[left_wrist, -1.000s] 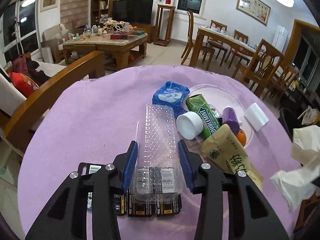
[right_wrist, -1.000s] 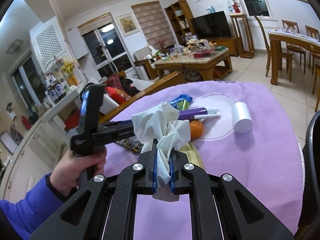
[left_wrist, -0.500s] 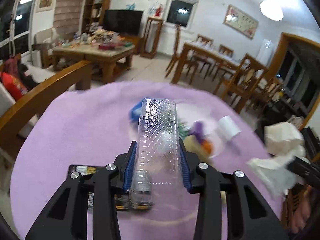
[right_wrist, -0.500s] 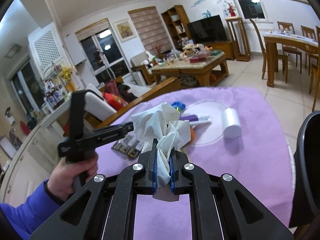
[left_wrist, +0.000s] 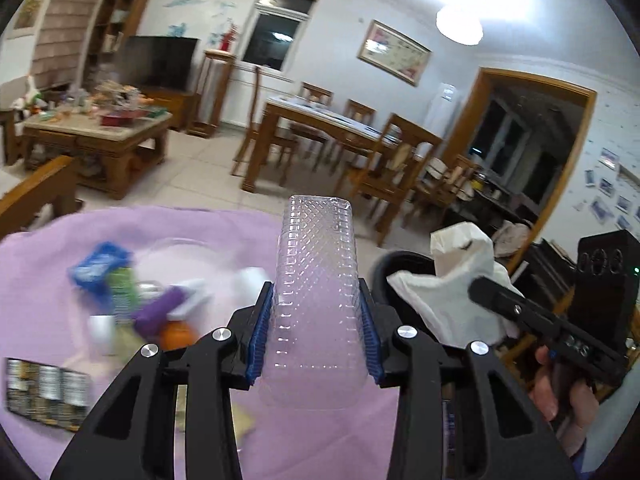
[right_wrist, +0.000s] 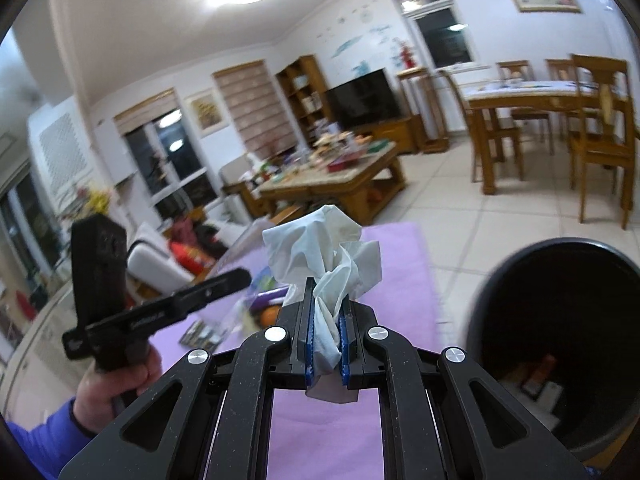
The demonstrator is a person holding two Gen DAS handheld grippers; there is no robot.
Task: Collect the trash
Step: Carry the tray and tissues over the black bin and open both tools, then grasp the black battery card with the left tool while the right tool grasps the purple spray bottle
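The left hand-held gripper (left_wrist: 316,336) is clamped across the sides of a clear plastic tray (left_wrist: 316,300), held upright and clear of the tabletop (left_wrist: 48,248), while the right hand-held gripper (right_wrist: 325,344) pinches a crumpled white tissue (right_wrist: 324,256) tight; both pieces look ready to drop into the black bin (right_wrist: 560,340) just off the tabletop's right edge. Purple cloth covers the tabletop, with blurred packets and an orange (left_wrist: 178,334) left near its middle, in a lit living-dining room.

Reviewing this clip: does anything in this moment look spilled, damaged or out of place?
Nothing stands out. The left gripper holds a clear ribbed plastic tray and the right gripper a crumpled white tissue, beside the black round bin. Loose clutter on the purple tablecloth is blurred, none visibly spilled.
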